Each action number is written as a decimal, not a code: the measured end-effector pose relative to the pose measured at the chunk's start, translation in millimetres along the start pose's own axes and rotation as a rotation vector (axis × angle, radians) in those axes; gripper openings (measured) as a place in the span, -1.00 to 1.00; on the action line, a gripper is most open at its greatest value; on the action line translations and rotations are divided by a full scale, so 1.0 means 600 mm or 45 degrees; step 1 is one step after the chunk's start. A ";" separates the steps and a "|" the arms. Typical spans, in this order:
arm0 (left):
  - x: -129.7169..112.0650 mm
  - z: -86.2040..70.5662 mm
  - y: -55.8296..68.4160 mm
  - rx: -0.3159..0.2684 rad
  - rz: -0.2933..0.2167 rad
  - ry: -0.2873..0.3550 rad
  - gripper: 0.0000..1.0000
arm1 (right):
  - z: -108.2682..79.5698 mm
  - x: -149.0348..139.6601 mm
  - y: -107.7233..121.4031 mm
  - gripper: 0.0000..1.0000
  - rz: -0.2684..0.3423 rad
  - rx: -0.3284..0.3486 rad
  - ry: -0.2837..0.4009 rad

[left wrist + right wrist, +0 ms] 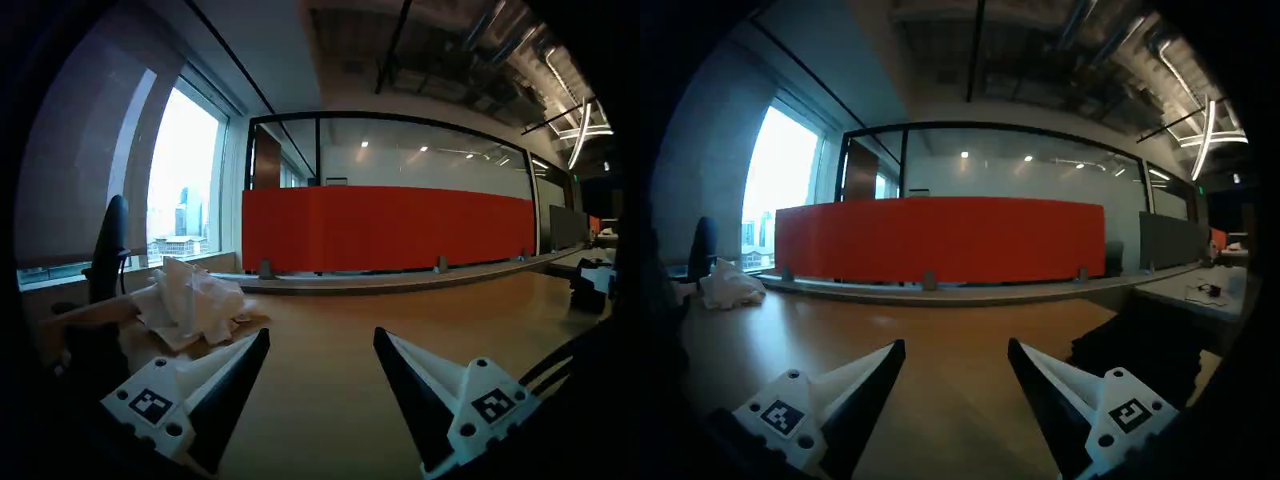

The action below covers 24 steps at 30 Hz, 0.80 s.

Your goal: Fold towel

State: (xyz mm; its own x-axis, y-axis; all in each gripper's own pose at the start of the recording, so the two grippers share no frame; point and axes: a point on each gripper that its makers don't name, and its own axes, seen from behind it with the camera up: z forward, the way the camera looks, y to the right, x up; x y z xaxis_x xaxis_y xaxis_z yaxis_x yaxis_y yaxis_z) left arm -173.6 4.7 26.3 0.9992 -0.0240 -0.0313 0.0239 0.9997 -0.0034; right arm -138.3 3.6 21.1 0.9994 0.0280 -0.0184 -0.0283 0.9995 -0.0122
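Observation:
A crumpled white towel (190, 304) lies in a heap on the wooden table (336, 336), left of and just beyond my left gripper (322, 339). That gripper is open, low over the table, with nothing between its fingers. In the right gripper view the same towel (730, 290) sits far off at the left edge. My right gripper (956, 349) is open too, above bare wood (960, 344), holding nothing.
A red divider panel (388, 228) runs along the table's far edge. A dark office chair (108, 252) stands by the window at left. A black-and-white device (594, 284) sits at the right. A stack of dark material (1152, 344) lies right of my right gripper.

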 end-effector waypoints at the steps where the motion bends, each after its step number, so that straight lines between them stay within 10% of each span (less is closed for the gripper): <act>1: 0.000 0.000 0.000 0.000 0.000 0.000 0.93 | 0.000 0.000 0.000 0.99 0.000 0.000 0.000; 24: -0.005 0.003 -0.001 0.000 -0.005 0.000 0.93 | 0.000 0.000 0.001 0.99 0.000 0.000 0.000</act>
State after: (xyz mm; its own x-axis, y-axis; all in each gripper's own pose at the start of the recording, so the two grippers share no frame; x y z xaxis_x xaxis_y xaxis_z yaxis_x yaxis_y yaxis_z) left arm -176.6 4.1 28.2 0.9991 -0.0276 -0.0312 0.0275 0.9996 -0.0035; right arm -138.3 4.0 20.9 0.9994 0.0281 -0.0183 -0.0283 0.9995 -0.0120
